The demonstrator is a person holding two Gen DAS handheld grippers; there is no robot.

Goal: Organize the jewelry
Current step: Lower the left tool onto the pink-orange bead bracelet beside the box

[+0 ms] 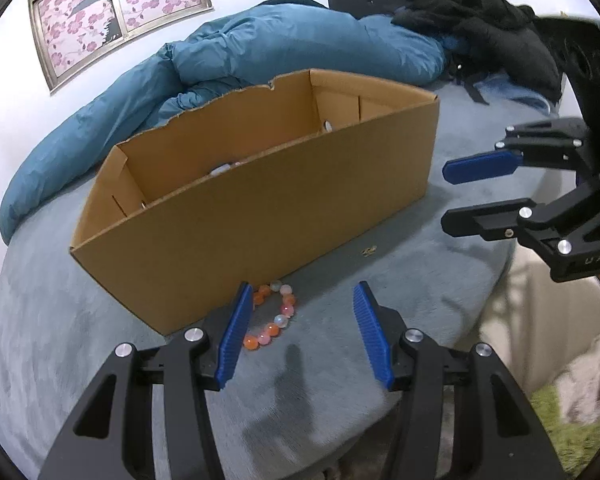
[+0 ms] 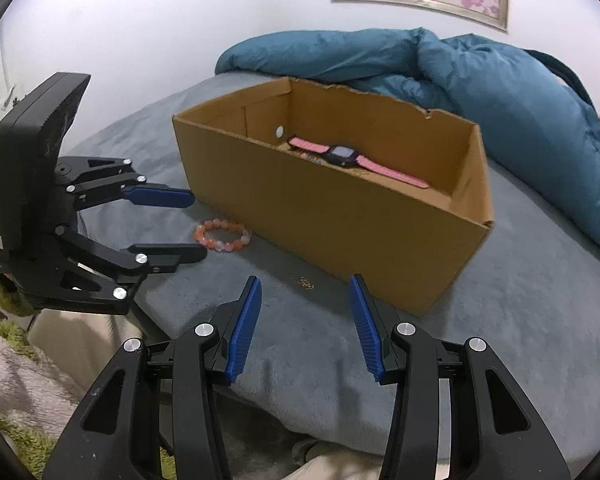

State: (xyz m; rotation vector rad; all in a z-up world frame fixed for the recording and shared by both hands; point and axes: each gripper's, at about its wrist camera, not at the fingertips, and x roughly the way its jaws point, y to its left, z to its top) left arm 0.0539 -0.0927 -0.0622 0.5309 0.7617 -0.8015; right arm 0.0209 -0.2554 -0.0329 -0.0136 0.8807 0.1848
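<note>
Both grippers released, fingers spread wide, nothing between them. Left gripper (image 1: pixel 302 304) low over the grey bed (image 1: pixel 60 320), pointed at the near wall of an open cardboard box (image 1: pixel 260 216). Orange-and-pink bead bracelet (image 1: pixel 274 316) flat on the bed, just beside the foot of that wall, lying ahead of the left gripper's fingertips and nearer its left finger (image 1: pixel 234 332), which covers part of the loop; seen from the right wrist, the same bracelet (image 2: pixel 222 235) just beyond the tips of the left gripper (image 2: pixel 198 226), not touching them. Right gripper (image 2: pixel 304 296) near the bed's front edge, aimed at a small gold piece (image 2: pixel 306 283) on the bed, between the lines of its two fingers but ahead of the tips, close to the box (image 2: pixel 340 220). Same gold piece (image 1: pixel 369 251) visible from the left wrist, well apart from the bracelet. Inside the box, a pink-strapped watch (image 2: pixel 354 160) along the floor. Behind the box, a rumpled teal duvet (image 2: pixel 500 92).
</note>
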